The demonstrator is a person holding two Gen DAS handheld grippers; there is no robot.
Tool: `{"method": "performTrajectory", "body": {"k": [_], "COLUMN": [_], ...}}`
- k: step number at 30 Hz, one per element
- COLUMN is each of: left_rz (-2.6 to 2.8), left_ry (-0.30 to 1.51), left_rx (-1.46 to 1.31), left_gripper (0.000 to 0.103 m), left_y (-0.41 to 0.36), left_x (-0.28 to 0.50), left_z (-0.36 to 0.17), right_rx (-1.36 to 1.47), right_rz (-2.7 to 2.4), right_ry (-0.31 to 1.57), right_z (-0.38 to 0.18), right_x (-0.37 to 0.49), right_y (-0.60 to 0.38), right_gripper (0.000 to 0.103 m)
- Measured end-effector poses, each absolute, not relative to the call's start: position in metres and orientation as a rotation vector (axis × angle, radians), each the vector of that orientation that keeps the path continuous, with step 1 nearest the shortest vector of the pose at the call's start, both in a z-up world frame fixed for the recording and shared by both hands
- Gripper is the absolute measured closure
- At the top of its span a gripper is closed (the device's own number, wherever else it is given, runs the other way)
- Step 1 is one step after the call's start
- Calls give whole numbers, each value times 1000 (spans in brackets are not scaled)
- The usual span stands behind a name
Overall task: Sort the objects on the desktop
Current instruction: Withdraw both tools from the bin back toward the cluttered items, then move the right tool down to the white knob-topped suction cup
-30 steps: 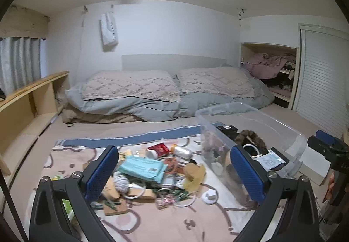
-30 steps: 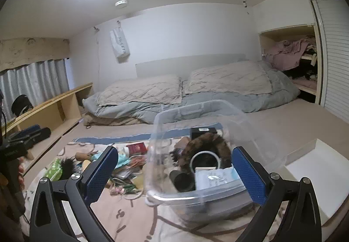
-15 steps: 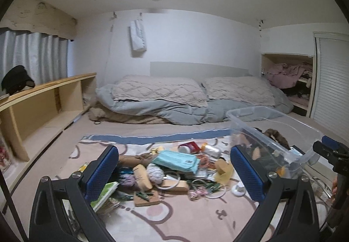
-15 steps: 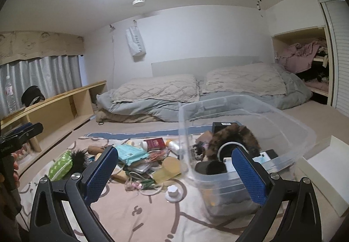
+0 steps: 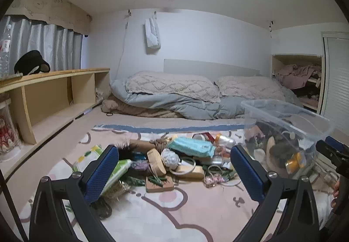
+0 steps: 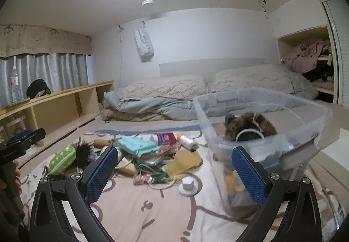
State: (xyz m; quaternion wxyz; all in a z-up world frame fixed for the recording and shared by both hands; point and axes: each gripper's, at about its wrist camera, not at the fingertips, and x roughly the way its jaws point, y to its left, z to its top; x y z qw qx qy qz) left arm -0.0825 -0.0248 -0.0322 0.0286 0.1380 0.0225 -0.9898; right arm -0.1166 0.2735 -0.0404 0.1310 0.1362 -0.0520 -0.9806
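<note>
A heap of small items lies on a pink patterned mat [image 5: 165, 205]: a teal wipes pack [image 5: 192, 146] [image 6: 136, 145], a ball of yarn [image 5: 170, 157], wooden blocks [image 5: 156, 161], a green pouch [image 6: 62, 159], a white cap [image 6: 187, 185]. To the right stands a clear plastic bin [image 5: 285, 131] [image 6: 261, 115] with a furry headband [image 6: 250, 124] and other things inside. My left gripper [image 5: 174, 170] hovers open over the heap, holding nothing. My right gripper [image 6: 174, 172] is open too, between heap and bin.
A bed with grey duvet and two pillows [image 5: 174, 87] runs along the back. A low wooden shelf [image 5: 54, 93] lines the left wall. An open closet [image 6: 309, 61] is at the right. A white lid [image 6: 337, 150] lies right of the bin.
Both views swung left and tilted up. The bin slid toward the right of each frame, and the heap now sits between the fingers. Both grippers stayed open.
</note>
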Motion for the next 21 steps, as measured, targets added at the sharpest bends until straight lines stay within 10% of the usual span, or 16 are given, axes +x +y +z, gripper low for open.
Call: {"method": "performTrajectory", "body": {"k": [21], "left_rz": [-2967], "left_ry": [137], "left_rx": [801], "left_gripper": [0], "left_y": [-15], "left_x": [-121], "left_z": [-111], "right_rx": [694], "right_rz": [-2771], "right_ry": [-92], "right_z": [-104], "right_x": [-142], "right_y": [258], "right_gripper": [0]}}
